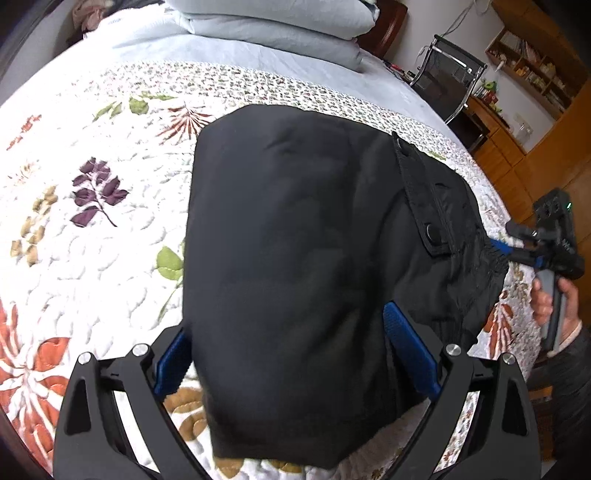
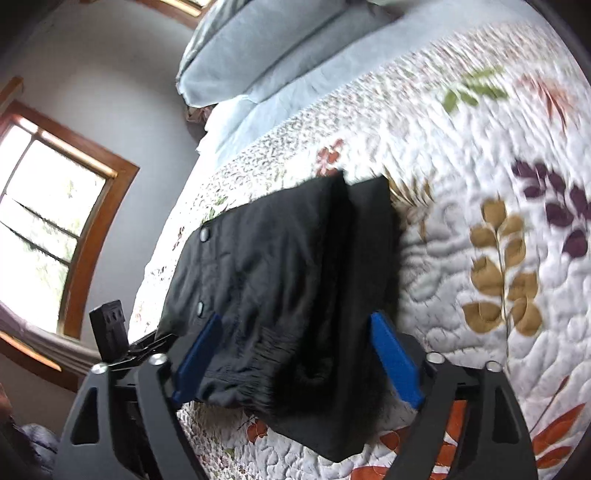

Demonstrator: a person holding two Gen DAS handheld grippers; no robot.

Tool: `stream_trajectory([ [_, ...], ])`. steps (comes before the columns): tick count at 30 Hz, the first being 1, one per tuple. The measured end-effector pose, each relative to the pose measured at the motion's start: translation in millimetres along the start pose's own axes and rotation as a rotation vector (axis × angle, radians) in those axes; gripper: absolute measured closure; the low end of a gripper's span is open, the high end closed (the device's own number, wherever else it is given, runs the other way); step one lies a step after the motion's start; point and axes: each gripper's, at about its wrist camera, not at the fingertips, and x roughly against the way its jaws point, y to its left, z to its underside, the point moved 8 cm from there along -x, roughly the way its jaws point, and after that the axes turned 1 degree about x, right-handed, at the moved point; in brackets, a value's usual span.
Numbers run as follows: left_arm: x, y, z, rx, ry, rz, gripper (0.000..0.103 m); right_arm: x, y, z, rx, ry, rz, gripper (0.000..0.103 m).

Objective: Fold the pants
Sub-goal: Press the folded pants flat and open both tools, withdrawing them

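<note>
Black pants [image 1: 295, 229] lie folded in a compact bundle on the floral quilt [image 1: 92, 221], with a snap-button flap and the gathered waistband on the right side. My left gripper [image 1: 291, 350] is open, its blue pads on either side of the near end of the bundle. My right gripper [image 2: 295, 354] is open too, its blue pads straddling the waistband end of the pants [image 2: 280, 280]. The right gripper also shows in the left wrist view [image 1: 517, 240], at the waistband edge, held by a hand.
Folded pale-blue bedding [image 1: 266, 29] is stacked at the head of the bed. A black chair [image 1: 447, 74] and wooden shelves [image 1: 532, 62] stand beyond the bed's right side. A window [image 2: 48, 229] is on the wall past the far side.
</note>
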Motion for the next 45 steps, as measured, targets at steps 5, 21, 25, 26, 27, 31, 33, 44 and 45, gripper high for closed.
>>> stream_trajectory([
  [5, 24.1, -3.0, 1.6, -0.035, -0.053, -0.066, 0.008, 0.6, 23.8, -13.7, 0.04, -0.047, -0.006, 0.016],
  [21, 64.3, -24.3, -6.7, -0.099, -0.148, -0.11, 0.007, -35.4, 13.9, -26.3, 0.042, -0.009, 0.095, 0.015],
  [25, 53.8, -3.1, -2.6, -0.015, -0.129, -0.136, 0.007, -47.6, 14.6, -25.2, 0.075, 0.027, 0.115, 0.05],
  [26, 52.9, 0.9, -1.9, 0.0, -0.128, -0.139, 0.007, -48.3, 14.1, -24.5, 0.09, 0.027, 0.122, 0.053],
  [27, 52.6, 6.2, -0.9, 0.022, -0.127, -0.143, 0.007, -47.1, 13.7, -24.2, 0.091, 0.022, 0.119, 0.056],
  [31, 53.5, 19.2, 3.7, 0.085, -0.122, -0.143, 0.007, -37.8, 5.9, -23.5, 0.056, 0.0, 0.08, 0.073],
  [33, 54.6, 23.6, 5.8, 0.109, -0.122, -0.142, 0.007, -35.7, 2.5, -21.7, 0.051, -0.004, 0.077, 0.076],
  [44, 68.5, 17.6, 5.1, 0.134, -0.129, -0.139, 0.006, 2.8, 11.5, -16.4, 0.029, -0.109, 0.185, 0.029],
  [45, 73.2, 12.8, 4.8, 0.122, -0.14, -0.14, 0.006, 11.4, 15.1, -14.4, 0.039, -0.13, 0.228, 0.026],
])
